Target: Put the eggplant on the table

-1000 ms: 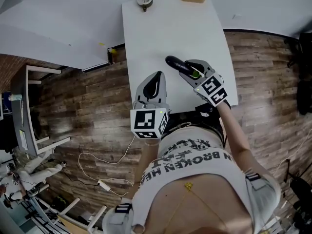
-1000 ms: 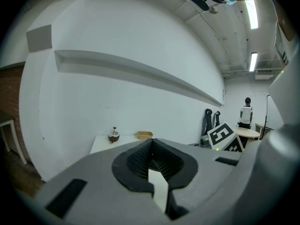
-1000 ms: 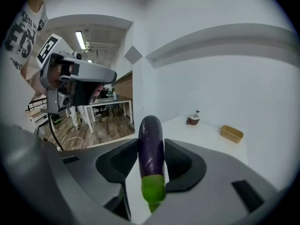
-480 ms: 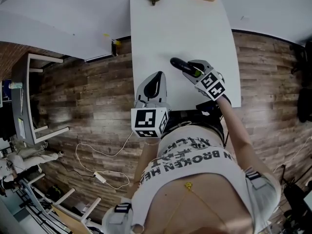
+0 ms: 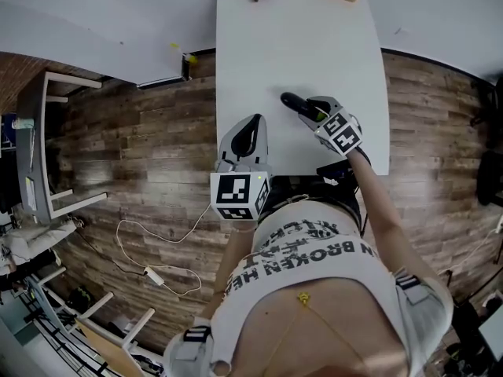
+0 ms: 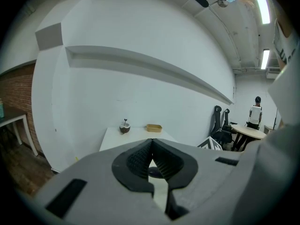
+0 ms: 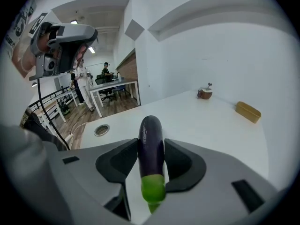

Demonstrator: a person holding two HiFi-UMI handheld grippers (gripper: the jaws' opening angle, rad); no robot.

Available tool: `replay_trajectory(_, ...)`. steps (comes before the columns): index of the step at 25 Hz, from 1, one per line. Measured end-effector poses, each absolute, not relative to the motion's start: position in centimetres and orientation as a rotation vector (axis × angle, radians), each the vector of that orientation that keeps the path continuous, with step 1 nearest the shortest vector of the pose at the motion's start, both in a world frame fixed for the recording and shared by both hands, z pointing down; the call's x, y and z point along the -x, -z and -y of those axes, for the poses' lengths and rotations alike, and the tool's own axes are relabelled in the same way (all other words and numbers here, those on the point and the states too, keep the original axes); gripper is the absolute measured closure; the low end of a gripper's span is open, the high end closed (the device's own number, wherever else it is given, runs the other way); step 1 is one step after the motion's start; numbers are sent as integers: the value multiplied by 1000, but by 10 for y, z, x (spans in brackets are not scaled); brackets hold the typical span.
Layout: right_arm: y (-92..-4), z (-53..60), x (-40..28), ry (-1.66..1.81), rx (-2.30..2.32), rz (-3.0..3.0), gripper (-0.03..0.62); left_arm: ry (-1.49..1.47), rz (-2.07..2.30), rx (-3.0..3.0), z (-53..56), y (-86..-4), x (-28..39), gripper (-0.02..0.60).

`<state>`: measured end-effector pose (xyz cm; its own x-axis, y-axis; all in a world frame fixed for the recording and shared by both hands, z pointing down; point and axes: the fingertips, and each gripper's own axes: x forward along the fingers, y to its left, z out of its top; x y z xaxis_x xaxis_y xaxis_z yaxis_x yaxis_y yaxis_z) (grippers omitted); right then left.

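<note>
The right gripper (image 5: 308, 110) is grasping the eggplant (image 7: 151, 149) between its fingers, over the near part of the white table (image 5: 299, 38). The left gripper (image 5: 250, 128) is hanging nearby, its fingers closed together on nothing.

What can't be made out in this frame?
- Under the eggplant: in the head view its own body, in the right gripper view the right gripper, hides whether it touches the table.
- Brown round thing at the far end: too small in both gripper views, cut off by the head view's top edge.
</note>
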<state>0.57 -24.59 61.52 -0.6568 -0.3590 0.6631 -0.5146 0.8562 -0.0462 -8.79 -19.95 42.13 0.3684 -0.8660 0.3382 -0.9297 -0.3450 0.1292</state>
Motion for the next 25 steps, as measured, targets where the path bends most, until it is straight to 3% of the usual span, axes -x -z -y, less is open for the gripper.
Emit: replay_trajectory(25, -685, 237, -22, -377, -578, 2227, 419, -334, 1558, -2337, 200, -431, 79, 575)
